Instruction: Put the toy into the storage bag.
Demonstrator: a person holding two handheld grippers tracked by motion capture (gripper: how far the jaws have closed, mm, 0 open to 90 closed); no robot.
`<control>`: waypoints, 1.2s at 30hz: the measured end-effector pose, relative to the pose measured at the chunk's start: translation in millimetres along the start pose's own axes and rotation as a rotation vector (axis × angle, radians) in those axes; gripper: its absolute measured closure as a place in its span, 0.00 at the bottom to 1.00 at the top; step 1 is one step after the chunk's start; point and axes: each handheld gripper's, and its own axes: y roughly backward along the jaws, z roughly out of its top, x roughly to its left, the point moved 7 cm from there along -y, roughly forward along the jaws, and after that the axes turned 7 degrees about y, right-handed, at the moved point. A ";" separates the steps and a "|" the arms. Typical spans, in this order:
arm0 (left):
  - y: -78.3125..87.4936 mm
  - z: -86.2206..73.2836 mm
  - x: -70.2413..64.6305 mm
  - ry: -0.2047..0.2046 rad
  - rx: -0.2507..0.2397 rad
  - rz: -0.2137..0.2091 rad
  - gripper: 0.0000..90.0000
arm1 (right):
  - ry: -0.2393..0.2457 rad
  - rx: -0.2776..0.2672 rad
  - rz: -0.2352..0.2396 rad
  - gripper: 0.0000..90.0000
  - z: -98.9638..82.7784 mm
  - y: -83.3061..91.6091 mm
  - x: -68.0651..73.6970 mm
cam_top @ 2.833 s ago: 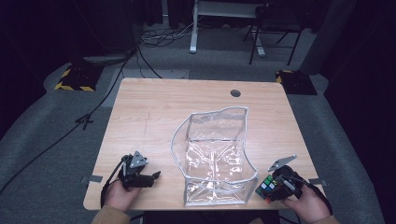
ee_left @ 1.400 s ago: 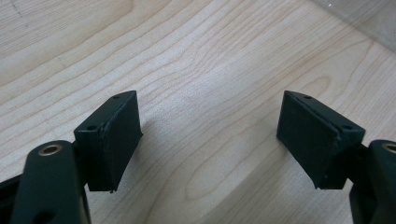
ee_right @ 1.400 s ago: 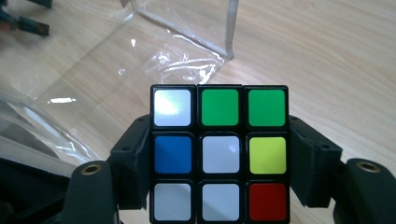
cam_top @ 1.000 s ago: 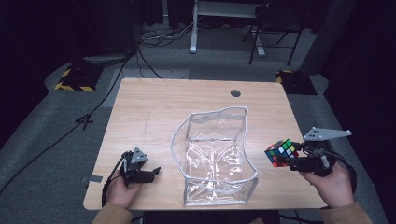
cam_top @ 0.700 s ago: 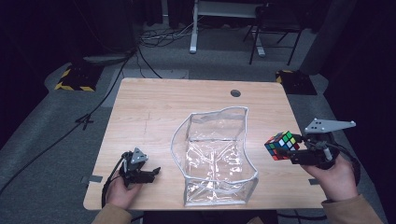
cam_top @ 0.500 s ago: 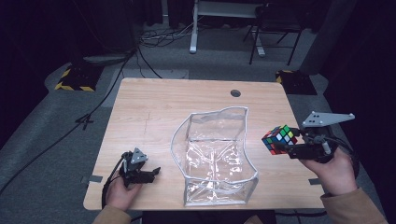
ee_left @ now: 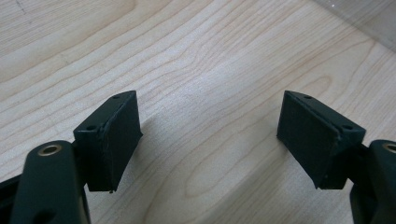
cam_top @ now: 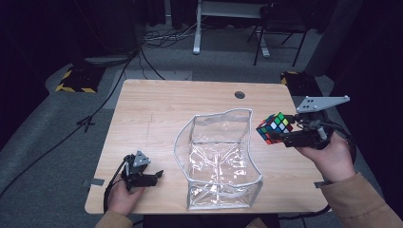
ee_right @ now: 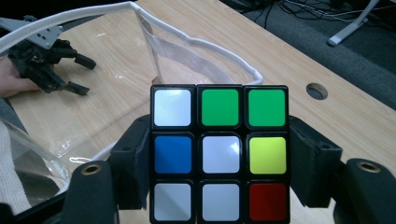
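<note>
A scrambled puzzle cube point(cam_top: 274, 127) point(ee_right: 218, 151) is held in the air just right of the clear plastic bag point(cam_top: 216, 159), above the table's right side. My right gripper point(cam_top: 280, 135) point(ee_right: 218, 168) is shut on the cube, one pad on each side face. The bag stands open-topped in the middle of the wooden table, its white-trimmed rim point(ee_right: 140, 14) close in front of the cube. My left gripper point(cam_top: 156, 175) point(ee_left: 209, 135) rests on the table near the front left corner, open, with bare wood between its jaws. It also lies far off in the right gripper view, as the left gripper point(ee_right: 77, 74).
The wooden table point(cam_top: 157, 109) has a round cable hole point(cam_top: 239, 94) near its far edge. Beyond it, the dark floor holds cables, a desk leg and yellow-black striped blocks point(cam_top: 71, 83).
My right hand has lifted the cube off the table's front right corner and carried it up and toward the bag's top rim. The left gripper has stayed put.
</note>
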 end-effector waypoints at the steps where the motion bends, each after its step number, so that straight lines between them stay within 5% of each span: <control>1: -0.2 -0.2 -0.3 0.002 0.002 -0.004 0.24 | 0.000 0.000 0.000 0.38 0.0 0.0 0.0; 17: -4.6 5.1 2.8 0.019 -0.002 0.019 0.23 | 0.134 0.088 0.045 0.38 58.1 -29.2 24.4; 36: -4.7 5.1 3.0 0.017 -0.002 0.019 0.23 | 0.229 0.194 0.121 0.38 90.7 -79.6 57.7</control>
